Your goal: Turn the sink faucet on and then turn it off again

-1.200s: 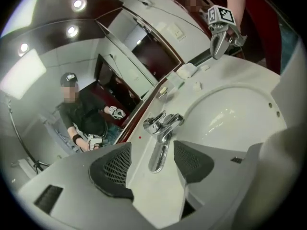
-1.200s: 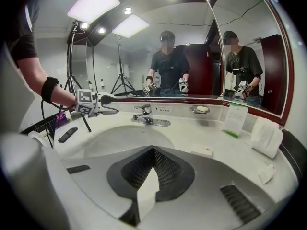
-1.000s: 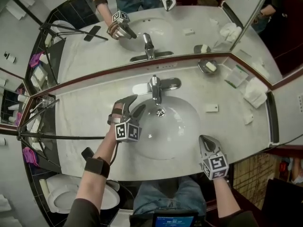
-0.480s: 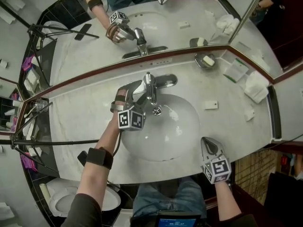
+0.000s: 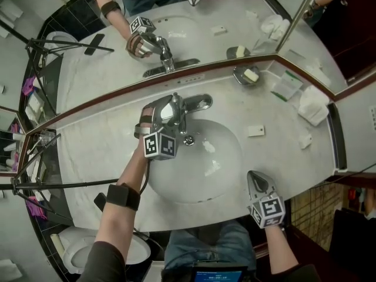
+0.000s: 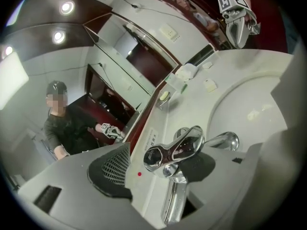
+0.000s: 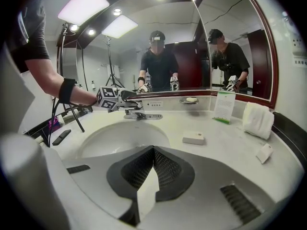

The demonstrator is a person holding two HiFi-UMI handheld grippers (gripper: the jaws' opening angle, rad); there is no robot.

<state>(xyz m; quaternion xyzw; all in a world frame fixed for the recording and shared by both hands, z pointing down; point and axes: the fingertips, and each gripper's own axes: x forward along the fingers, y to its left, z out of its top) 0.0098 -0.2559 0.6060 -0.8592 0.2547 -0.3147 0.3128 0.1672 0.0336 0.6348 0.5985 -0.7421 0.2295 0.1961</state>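
Soap dish (image 5: 251, 75), far right of the sink basin (image 5: 220, 178), holds a soap bar (image 5: 252, 74). Faucet (image 5: 183, 111) sits at the basin's far edge. Its handle (image 6: 175, 150) lies between the left gripper's (image 6: 158, 169) jaws, spread wide and just opening. Right gripper (image 7: 153, 152) is closed and empty at the near right.

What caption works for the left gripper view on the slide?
Left gripper, jaws just opened wider, straddles the chrome faucet lever beside the white sink basin.
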